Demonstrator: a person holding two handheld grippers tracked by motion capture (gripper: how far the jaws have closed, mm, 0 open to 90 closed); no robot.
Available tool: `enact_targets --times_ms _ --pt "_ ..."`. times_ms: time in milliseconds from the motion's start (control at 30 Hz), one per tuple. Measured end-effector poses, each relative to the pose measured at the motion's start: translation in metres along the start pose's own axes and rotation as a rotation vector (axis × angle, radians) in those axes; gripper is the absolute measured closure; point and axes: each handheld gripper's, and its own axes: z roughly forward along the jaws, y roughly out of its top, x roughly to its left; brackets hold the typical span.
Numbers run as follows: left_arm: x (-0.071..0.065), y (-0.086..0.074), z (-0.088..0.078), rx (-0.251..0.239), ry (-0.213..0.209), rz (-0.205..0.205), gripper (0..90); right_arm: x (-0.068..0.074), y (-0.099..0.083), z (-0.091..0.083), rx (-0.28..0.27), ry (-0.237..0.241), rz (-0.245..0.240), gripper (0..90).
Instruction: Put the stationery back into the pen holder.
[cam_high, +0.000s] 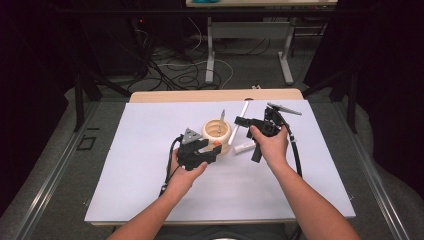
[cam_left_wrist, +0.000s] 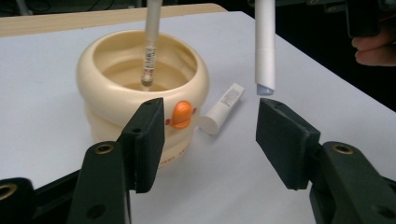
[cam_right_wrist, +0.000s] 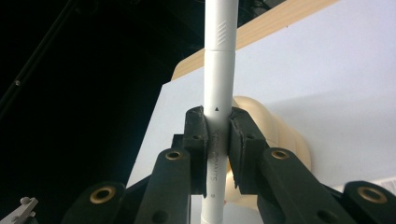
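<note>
White marker pen (cam_right_wrist: 218, 93) is clamped between the pads of the right gripper (cam_high: 243, 121) and held tilted in the air near the far edge of the white table (cam_high: 150, 175). Just beside it, a cream cup (cam_left_wrist: 116, 88) with a grey pen (cam_left_wrist: 150, 42) inside is seen. A small white tube (cam_left_wrist: 222, 108) lies flat beside the cup. The left gripper (cam_left_wrist: 210, 140) is held with jaws apart and nothing between them, in front of the cup.

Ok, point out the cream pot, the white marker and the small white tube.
cream pot (cam_left_wrist: 112, 100), left gripper view, front wall.
white marker (cam_right_wrist: 218, 84), right gripper view, barrel above the jaws.
small white tube (cam_left_wrist: 223, 107), left gripper view, middle of its body.
</note>
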Motion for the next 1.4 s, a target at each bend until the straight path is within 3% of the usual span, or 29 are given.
enact_targets --times_ms 167,300,567,800,900,1000,1300,1400 --pt "0.010 -0.001 -0.006 0.003 0.021 0.005 37.6 0.008 0.004 0.005 0.002 -0.006 -0.054 79.0" --pt "0.019 0.001 -0.011 -0.003 0.035 0.022 36.3 0.014 0.008 0.012 -0.028 -0.025 -0.096 79.0" --pt "0.037 0.005 -0.016 -0.005 0.054 0.015 32.1 0.025 0.008 0.027 -0.055 -0.054 -0.194 79.0" --pt "0.052 0.004 -0.016 0.000 0.039 -0.060 25.1 0.026 0.005 0.039 -0.077 -0.070 -0.252 79.0" --pt "0.058 0.004 -0.016 0.016 0.048 -0.098 20.4 0.026 0.004 0.044 -0.084 -0.069 -0.268 79.0" --pt "0.062 0.003 -0.016 -0.001 0.068 -0.127 17.5 0.029 0.001 0.049 -0.093 -0.071 -0.281 79.0" --pt "0.072 0.007 -0.024 -0.018 0.068 -0.155 16.0 0.037 -0.013 0.069 -0.095 -0.123 -0.396 79.0" --pt "0.075 0.009 -0.027 -0.025 0.074 -0.166 16.0 0.039 -0.017 0.074 -0.092 -0.133 -0.414 79.0"
